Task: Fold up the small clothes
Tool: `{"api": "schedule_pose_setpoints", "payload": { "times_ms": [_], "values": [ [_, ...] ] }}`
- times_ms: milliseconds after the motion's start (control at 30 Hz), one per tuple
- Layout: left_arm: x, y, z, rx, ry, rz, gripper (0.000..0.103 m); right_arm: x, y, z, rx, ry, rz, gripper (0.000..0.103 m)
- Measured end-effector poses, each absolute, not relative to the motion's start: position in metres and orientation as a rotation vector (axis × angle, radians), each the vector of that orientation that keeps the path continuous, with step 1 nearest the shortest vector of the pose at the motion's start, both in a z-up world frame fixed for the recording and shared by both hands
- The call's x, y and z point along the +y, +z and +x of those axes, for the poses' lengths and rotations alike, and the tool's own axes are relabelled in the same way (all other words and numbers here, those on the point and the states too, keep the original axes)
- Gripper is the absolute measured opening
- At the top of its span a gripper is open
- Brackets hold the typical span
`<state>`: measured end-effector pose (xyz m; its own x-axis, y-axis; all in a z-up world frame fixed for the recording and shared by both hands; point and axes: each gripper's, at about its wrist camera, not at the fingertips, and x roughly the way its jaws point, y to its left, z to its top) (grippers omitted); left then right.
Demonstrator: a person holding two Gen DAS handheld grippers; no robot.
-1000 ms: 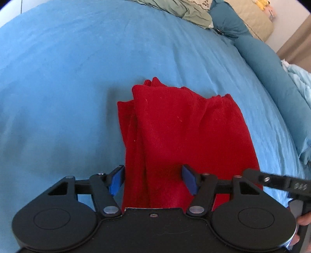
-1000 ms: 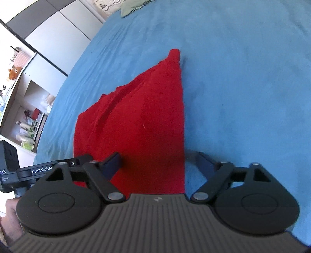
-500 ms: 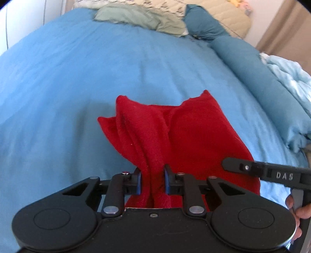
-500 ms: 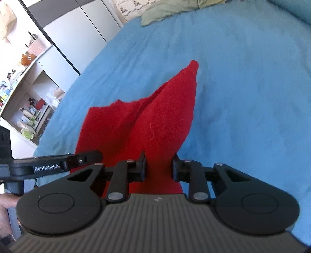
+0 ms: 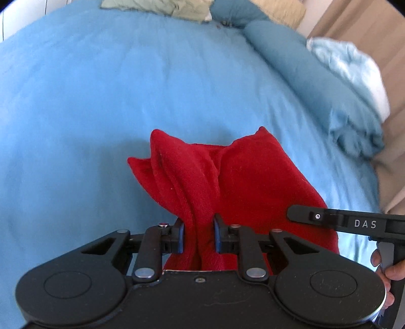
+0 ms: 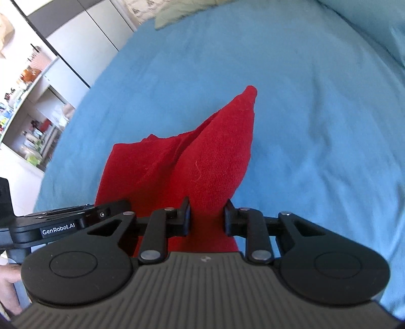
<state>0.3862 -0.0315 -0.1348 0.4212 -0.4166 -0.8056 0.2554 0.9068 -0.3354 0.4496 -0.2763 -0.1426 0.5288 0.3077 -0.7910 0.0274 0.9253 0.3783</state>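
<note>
A red knit garment [image 5: 240, 177] lies on a blue bedspread [image 5: 101, 88]. Its near edge is lifted and its far end droops in folds onto the bed. My left gripper [image 5: 198, 234] is shut on the garment's near left part. My right gripper [image 6: 207, 219] is shut on the near right part of the garment [image 6: 215, 157]. The two grippers sit side by side; the right one shows at the right edge of the left wrist view [image 5: 354, 222], the left one at the left edge of the right wrist view [image 6: 58, 225].
A rolled dark-blue duvet [image 5: 316, 70] and a light-blue blanket [image 5: 354, 63] lie along the bed's right side. Pillows [image 5: 177, 7] sit at the far end. Shelves and white cupboards [image 6: 38, 101] stand left of the bed.
Both grippers went from open around the garment's near edge to shut on it, then lifted it. The garment's flat body has bunched into raised folds.
</note>
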Motion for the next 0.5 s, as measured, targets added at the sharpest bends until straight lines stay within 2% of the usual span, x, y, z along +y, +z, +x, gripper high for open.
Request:
{"api": "schedule_pose_setpoints", "payload": {
  "times_ms": [33, 67, 100, 133, 167, 200, 233, 267, 500],
  "values": [
    [-0.038, -0.141, 0.379, 1.053, -0.406, -0.149, 0.027, -0.282, -0.155, 0.442, 1.012, 0.167, 0.363, 0.041],
    [-0.042, -0.142, 0.374, 1.041, -0.391, -0.124, 0.03, -0.284, -0.163, 0.439, 1.018, 0.164, 0.363, 0.046],
    [-0.045, -0.141, 0.368, 1.018, -0.361, -0.09, 0.04, -0.288, -0.169, 0.436, 1.025, 0.147, 0.356, 0.051],
    [-0.047, -0.138, 0.365, 0.997, -0.343, -0.066, 0.056, -0.292, -0.172, 0.432, 1.026, 0.119, 0.343, 0.055],
    [-0.047, -0.134, 0.36, 0.974, -0.331, -0.05, 0.066, -0.298, -0.171, 0.428, 1.009, 0.12, 0.34, 0.066],
    [-0.046, -0.129, 0.355, 0.943, -0.319, -0.036, 0.08, -0.303, -0.167, 0.423, 0.985, 0.127, 0.341, 0.082],
    [-0.045, -0.127, 0.352, 0.92, -0.311, -0.021, 0.086, -0.305, -0.163, 0.419, 0.952, 0.128, 0.336, 0.09],
    [-0.046, -0.124, 0.348, 0.9, -0.298, 0.006, 0.086, -0.306, -0.158, 0.413, 0.921, 0.124, 0.315, 0.102],
    [-0.043, -0.166, 0.321, 0.913, -0.213, 0.136, 0.084, -0.304, -0.187, 0.392, 0.908, 0.137, 0.172, 0.102]
  ]
}}
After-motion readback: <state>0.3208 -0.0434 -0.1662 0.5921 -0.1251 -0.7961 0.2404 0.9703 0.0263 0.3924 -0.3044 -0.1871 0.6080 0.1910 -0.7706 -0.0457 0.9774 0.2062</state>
